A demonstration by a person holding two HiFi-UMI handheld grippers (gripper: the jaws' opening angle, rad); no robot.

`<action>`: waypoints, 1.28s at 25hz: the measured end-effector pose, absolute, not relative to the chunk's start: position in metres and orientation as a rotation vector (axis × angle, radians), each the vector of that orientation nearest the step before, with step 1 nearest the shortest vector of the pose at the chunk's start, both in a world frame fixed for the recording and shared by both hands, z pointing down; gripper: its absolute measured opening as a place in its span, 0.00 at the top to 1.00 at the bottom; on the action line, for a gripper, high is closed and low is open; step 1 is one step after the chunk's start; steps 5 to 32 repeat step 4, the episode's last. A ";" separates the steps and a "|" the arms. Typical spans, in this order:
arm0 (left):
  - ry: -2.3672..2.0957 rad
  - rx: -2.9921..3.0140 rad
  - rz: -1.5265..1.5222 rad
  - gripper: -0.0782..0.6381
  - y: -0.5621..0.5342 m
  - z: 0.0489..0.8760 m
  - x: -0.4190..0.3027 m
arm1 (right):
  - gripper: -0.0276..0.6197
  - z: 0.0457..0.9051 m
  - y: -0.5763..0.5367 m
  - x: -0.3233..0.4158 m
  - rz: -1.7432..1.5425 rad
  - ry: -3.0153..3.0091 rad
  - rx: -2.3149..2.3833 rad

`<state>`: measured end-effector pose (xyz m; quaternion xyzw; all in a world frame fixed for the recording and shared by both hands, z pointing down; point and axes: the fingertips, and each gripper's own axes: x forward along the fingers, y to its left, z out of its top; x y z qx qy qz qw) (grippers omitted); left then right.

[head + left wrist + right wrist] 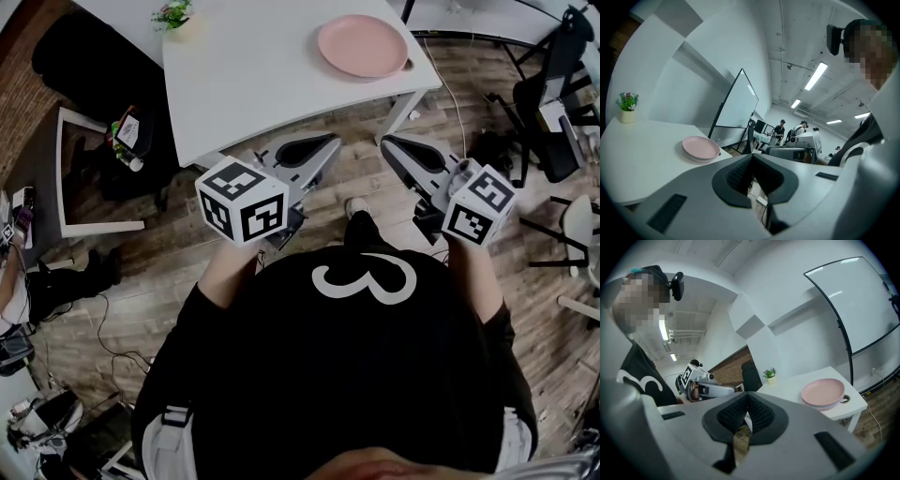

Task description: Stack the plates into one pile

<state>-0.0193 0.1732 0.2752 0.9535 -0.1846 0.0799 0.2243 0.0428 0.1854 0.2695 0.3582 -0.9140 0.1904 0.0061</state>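
Observation:
A pile of pink plates [362, 45] sits near the far right corner of the white table [253, 84]. It also shows in the left gripper view as the pink plates [701, 148] and in the right gripper view as the pink plates [823, 393]. My left gripper [317, 148] is held off the table's near edge, shut and empty. To its right, my right gripper [398, 145] hangs over the wooden floor, also shut with nothing in it. Both are well short of the plates.
A small potted plant [172, 14] stands at the table's far left. A whiteboard [736, 101] on a stand rises beyond the table. Chairs, cables and gear [553, 103] crowd the floor at the right, and several people [787, 131] are in the background.

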 end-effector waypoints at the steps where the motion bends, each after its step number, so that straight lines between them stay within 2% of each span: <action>1: -0.508 2.631 0.221 0.87 0.175 0.274 -0.021 | 0.92 0.269 0.188 0.042 0.596 -2.860 1.122; 32: -0.501 2.631 0.219 0.87 0.180 0.270 -0.023 | 0.92 0.265 0.192 0.039 0.599 -2.859 1.124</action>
